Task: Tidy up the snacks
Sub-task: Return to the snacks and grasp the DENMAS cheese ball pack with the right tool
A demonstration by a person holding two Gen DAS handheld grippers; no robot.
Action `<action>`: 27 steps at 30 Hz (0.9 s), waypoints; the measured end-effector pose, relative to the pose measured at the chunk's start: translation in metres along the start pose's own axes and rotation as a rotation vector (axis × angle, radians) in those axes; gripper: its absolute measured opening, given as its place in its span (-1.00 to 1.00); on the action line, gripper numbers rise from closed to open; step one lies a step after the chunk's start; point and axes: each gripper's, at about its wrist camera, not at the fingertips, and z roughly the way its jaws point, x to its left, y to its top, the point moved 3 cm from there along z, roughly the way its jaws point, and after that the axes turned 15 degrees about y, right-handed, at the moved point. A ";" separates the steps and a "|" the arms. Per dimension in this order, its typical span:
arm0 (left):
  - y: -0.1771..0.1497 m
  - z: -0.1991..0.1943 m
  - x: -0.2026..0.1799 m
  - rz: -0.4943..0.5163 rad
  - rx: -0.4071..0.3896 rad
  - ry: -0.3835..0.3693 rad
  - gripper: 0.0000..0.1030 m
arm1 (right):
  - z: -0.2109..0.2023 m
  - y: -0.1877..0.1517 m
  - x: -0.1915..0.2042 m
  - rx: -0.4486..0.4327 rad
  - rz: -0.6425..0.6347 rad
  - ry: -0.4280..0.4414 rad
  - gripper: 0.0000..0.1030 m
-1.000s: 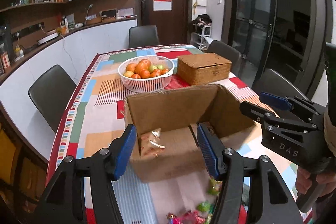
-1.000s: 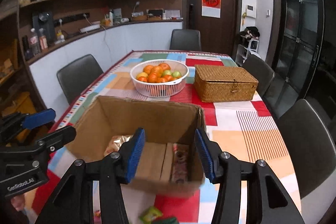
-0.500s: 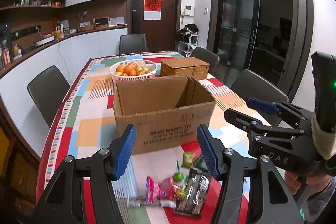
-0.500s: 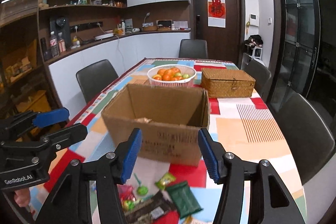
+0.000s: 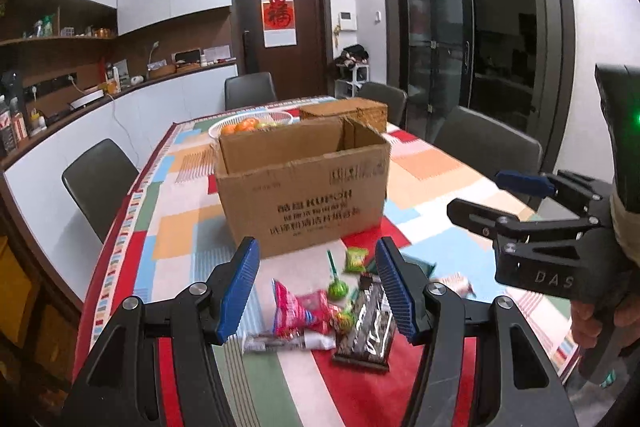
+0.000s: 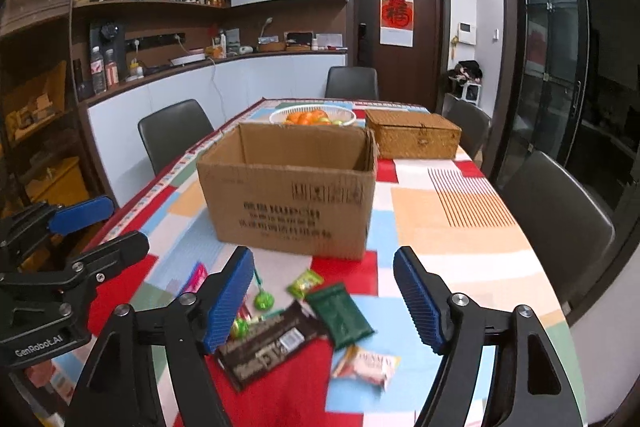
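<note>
An open cardboard box point(image 5: 304, 187) point(image 6: 288, 187) stands mid-table. In front of it lies a loose pile of snacks: a pink packet point(image 5: 298, 307), a green lollipop point(image 5: 337, 289) point(image 6: 264, 301), a dark chocolate bar point(image 5: 370, 323) point(image 6: 272, 343), a dark green packet point(image 6: 340, 311) and a white-orange packet point(image 6: 368, 363). My left gripper point(image 5: 316, 291) hovers open above the pile's left part, holding nothing. My right gripper point(image 6: 324, 301) hangs over the pile's right part, its jaws opening, nothing gripped. Each gripper appears at the edge of the other's view.
Behind the box are a white basket point(image 6: 280, 115) of oranges and a lidded wicker box point(image 6: 412, 139). Dark chairs point(image 6: 172, 135) point(image 6: 556, 219) line both long sides of the table with the patchwork cloth point(image 6: 448, 227). A counter and shelves run along the left wall.
Both grippers have drawn back from above the box to the near part of the table, and the snack pile has come into view under them. The right jaws have widened.
</note>
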 end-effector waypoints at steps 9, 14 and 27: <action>-0.036 0.012 -0.020 0.088 0.054 0.012 0.15 | 0.000 -0.041 -0.010 0.077 0.064 -0.045 0.42; -0.053 0.024 -0.030 0.130 0.083 0.005 0.15 | 0.012 -0.066 -0.025 0.161 0.122 -0.065 0.42; -0.074 0.072 -0.043 0.150 0.182 -0.026 -0.19 | 0.043 -0.092 -0.054 0.250 0.198 -0.095 0.42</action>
